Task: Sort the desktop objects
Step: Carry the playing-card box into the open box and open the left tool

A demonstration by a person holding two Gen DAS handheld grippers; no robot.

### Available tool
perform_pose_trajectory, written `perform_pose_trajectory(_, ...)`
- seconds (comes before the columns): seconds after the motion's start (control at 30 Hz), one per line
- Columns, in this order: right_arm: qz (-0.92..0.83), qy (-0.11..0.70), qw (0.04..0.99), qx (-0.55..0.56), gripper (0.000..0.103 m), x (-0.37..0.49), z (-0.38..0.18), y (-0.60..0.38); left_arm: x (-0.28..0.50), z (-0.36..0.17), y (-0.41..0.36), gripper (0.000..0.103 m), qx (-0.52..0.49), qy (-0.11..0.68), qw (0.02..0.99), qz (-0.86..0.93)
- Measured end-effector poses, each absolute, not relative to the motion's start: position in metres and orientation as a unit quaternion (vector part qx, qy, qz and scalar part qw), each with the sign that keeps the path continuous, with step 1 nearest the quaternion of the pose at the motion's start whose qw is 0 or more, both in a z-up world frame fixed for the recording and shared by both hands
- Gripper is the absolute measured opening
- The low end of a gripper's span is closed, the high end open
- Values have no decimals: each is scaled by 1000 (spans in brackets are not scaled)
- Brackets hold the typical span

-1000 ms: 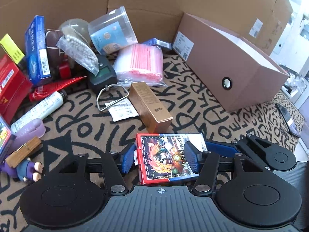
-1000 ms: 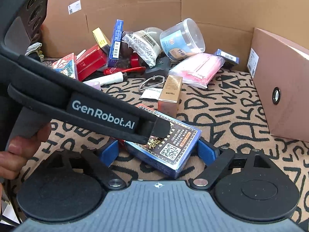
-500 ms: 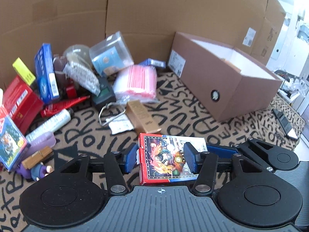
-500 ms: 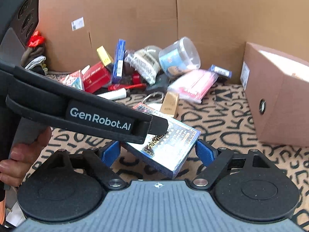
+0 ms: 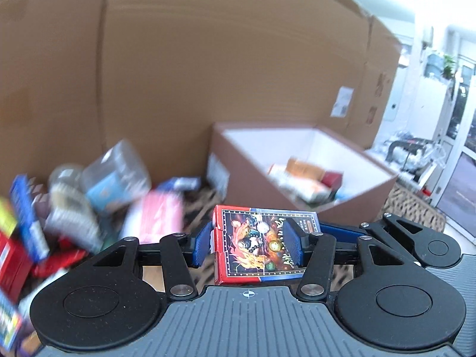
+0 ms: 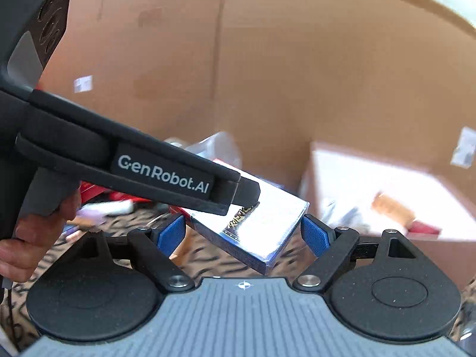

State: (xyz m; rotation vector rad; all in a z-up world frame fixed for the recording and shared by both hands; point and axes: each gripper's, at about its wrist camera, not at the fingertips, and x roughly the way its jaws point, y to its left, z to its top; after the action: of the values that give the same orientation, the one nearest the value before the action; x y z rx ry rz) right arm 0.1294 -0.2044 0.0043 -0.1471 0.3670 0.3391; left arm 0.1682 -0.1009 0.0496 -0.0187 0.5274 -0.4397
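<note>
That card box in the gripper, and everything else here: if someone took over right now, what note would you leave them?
Left gripper: shut on the card box, held in the air.
Right gripper: open, empty; the card box sits between its fingers but untouched.
Brown box: open, already holding several sorted items.
Pile on the patterned cloth: blurred, still unsorted.
Left to do: probably drop the card box into the brown box, then continue with the pile.

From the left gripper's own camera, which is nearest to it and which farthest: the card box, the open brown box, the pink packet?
1. Card box: clamped between the left gripper's pads.
2. Pink packet: just beyond, to the left, blurred.
3. Open brown box: behind, to the right; its near corner looks about as far as the packet.
</note>
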Motion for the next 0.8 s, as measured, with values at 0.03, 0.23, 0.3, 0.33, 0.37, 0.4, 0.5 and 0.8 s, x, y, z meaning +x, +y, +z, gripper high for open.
perform_pose_trajectory(0.03,160,177,968,-73,87,133,8,-210,174,54,-108,54,-8,254,942,-222)
perform_pose_trajectory(0.23,118,154,978,-73,87,159,28,-246,208,74,-153,55,10,230,940,-253)
perform_pose_trajectory(0.3,109,156,979,-69,87,171,28,-256,221,75,-166,55,16,226,939,-260)
perform_pose_trajectory(0.33,106,159,979,-67,87,177,28,-261,228,75,-172,55,18,227,938,-263)
perform_pose_trajectory(0.37,103,162,979,-66,87,184,27,-265,236,74,-178,55,19,229,936,-266)
perform_pose_trajectory(0.4,100,166,979,-64,87,191,26,-270,244,72,-183,55,19,232,935,-268)
perform_pose_trajectory(0.5,93,177,978,-61,87,212,23,-282,267,65,-193,55,15,242,931,-271)
perform_pose_trajectory(0.8,100,205,970,-81,88,276,8,-287,327,43,-195,79,-44,275,923,-264)
